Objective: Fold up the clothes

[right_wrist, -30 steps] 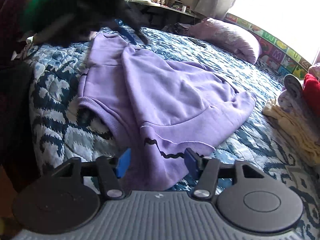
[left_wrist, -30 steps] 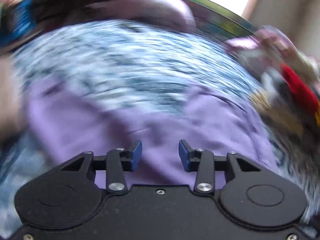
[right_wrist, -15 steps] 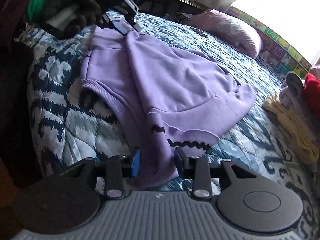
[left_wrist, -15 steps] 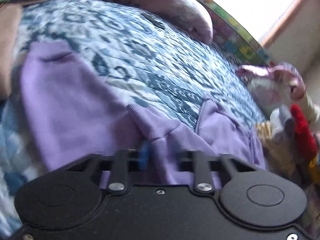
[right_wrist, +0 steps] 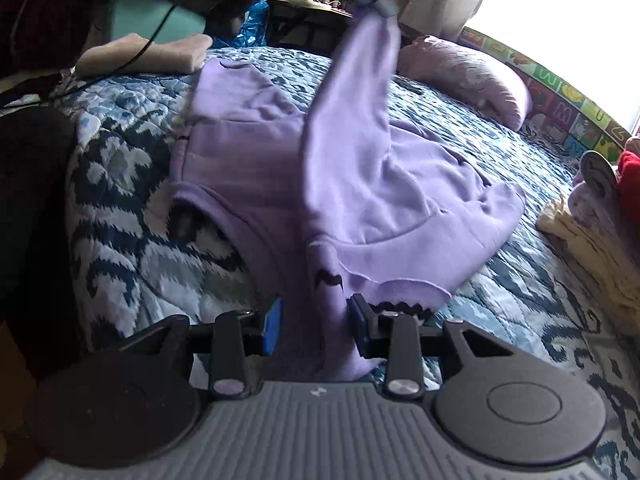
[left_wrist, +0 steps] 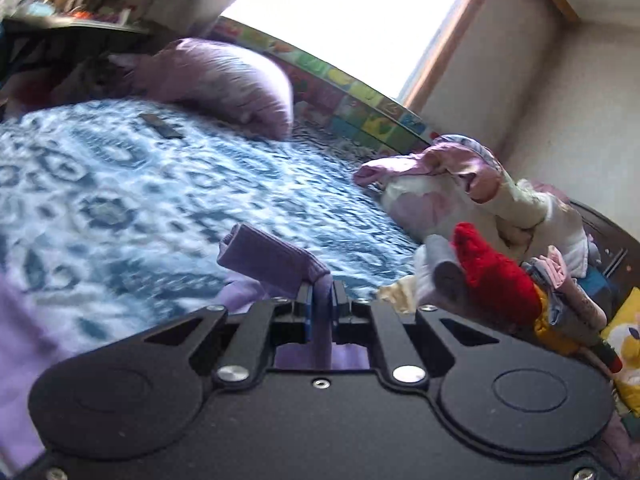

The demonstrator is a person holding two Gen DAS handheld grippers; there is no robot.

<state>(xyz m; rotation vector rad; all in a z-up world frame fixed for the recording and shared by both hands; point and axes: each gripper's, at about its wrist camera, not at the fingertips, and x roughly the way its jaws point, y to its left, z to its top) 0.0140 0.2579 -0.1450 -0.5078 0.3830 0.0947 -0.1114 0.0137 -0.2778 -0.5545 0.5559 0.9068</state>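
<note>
A purple sweatshirt (right_wrist: 400, 184) lies spread on the blue patterned bedspread (right_wrist: 132, 248). In the left wrist view my left gripper (left_wrist: 322, 304) is shut on the sweatshirt's sleeve just behind the ribbed cuff (left_wrist: 272, 256), which sticks out above the bed. The right wrist view shows that same left gripper (right_wrist: 380, 4) high at the top, with the sleeve (right_wrist: 352, 112) hanging from it to the body. My right gripper (right_wrist: 314, 320) is closed onto the bunched hem near the black zigzag trim (right_wrist: 330, 280), and fabric fills the gap between its blue pads.
A purple pillow (left_wrist: 224, 80) lies at the head of the bed by the window. A heap of clothes (left_wrist: 480, 200) and a red garment (left_wrist: 492, 276) sit to the right. Folded cream items (right_wrist: 592, 240) and a folded beige piece (right_wrist: 144, 56) border the sweatshirt.
The left gripper shut on the sleeve and raised it off the bed. The right gripper narrowed onto the hem and has kept its place.
</note>
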